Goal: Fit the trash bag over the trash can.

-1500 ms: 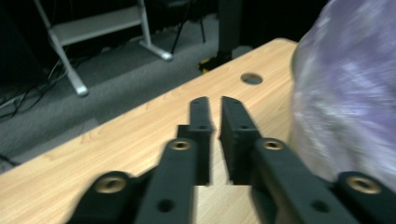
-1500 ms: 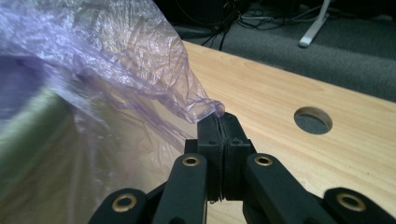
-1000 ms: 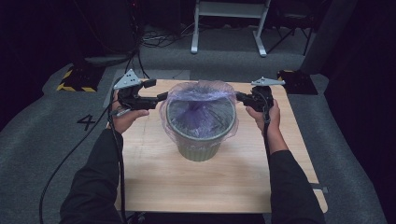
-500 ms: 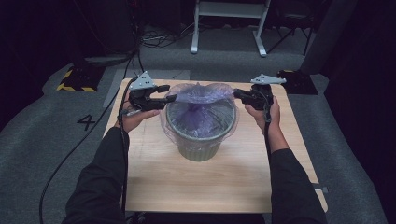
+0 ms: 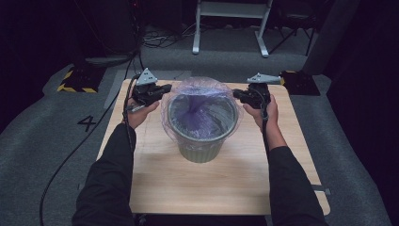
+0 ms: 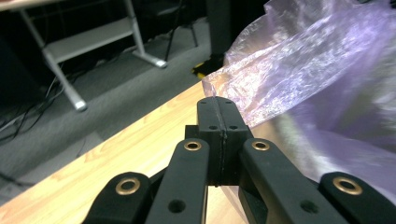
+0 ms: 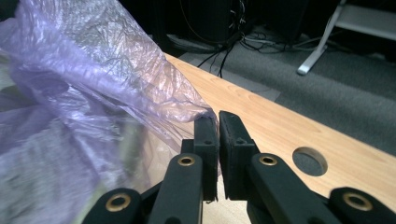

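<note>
A grey-green ribbed bin (image 5: 202, 146) stands in the middle of the wooden table (image 5: 188, 188), lined with a thin purple plastic bag (image 5: 202, 94) whose top billows over the rim. My left gripper (image 5: 167, 88) is at the bag's left edge. Its jaws have just been closing and now meet, in the left gripper view (image 6: 217, 100), on a corner of the bag (image 6: 299, 70). My right gripper (image 5: 236, 94) is at the bag's right edge. In the right gripper view (image 7: 218, 116) it is shut on a pinch of the bag film (image 7: 93, 70).
The table has a round hole (image 7: 308, 161) near the right gripper. Behind the table stands a white metal frame (image 5: 230, 23) among floor cables. A yellow-and-black striped block (image 5: 75, 80) lies on the carpet at back left, and a painted number (image 5: 88, 123) marks the floor.
My left gripper moved right, up to the bag's left edge, and its jaws went from open to shut on the film. The right gripper kept its hold and its place.
</note>
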Tool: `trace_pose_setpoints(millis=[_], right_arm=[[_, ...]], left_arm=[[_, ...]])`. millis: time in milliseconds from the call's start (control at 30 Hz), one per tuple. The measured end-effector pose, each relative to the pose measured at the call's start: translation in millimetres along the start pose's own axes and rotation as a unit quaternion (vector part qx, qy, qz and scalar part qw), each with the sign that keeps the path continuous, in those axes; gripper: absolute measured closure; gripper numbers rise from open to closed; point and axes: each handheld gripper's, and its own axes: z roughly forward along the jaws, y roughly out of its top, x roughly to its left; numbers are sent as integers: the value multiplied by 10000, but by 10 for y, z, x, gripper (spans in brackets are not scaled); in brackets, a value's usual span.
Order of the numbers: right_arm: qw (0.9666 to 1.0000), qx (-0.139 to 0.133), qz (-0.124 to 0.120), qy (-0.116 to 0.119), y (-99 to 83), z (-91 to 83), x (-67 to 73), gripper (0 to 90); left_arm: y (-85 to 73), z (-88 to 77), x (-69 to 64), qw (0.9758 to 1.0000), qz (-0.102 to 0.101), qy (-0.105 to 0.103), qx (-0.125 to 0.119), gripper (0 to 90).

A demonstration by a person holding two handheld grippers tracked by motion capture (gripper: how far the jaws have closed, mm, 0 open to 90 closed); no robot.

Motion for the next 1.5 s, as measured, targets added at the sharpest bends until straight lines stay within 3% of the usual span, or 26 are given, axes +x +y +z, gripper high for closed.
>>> trace_pose_setpoints(millis=[67,233,600,700,900,933,1100,1167,1200,1267,1300,1400,1467,1500], right_arm=[[9999,88,92,-21,-19,50,-27,880],[9990,254,354,34,-90,158,-106,900],[9955,779,501,185,-305,345,-129,900],[9945,847,570,246,-369,369,-120,900],[9929,946,643,316,-541,328,-154,900],[9929,954,634,312,-573,325,-164,900],[9933,1034,503,133,-700,285,-179,850],[9950,884,469,60,-721,232,-201,787],[9955,835,444,-8,-724,200,-214,775],[9959,770,464,-31,-726,164,-230,754],[9971,594,460,-90,-726,78,-259,677],[9984,416,349,-127,-722,-68,-289,600],[9989,311,310,-139,-715,-171,-311,548],[9991,260,300,-112,-711,-220,-322,526]], left_arm=[[-13,55,6,10000,-83,33,14,899],[-79,184,20,9993,-336,-149,61,899],[-325,382,-15,9968,-628,-411,276,899],[-411,393,-6,9957,-745,-488,262,899],[-583,395,7,9951,-732,-444,498,899],[-650,376,22,9944,-817,-459,480,899],[-766,294,49,9941,-871,-436,473,898],[-780,238,75,9933,-1018,-404,363,812],[-781,202,84,9932,-1041,-434,283,790],[-777,165,87,9934,-1043,-407,227,663],[-768,81,91,9932,-1094,-373,160,625],[-752,-83,96,9942,-1022,-340,-31,494],[-743,-139,95,9948,-972,-288,-23,382],[-729,-250,73,9963,-832,-217,-93,355]])
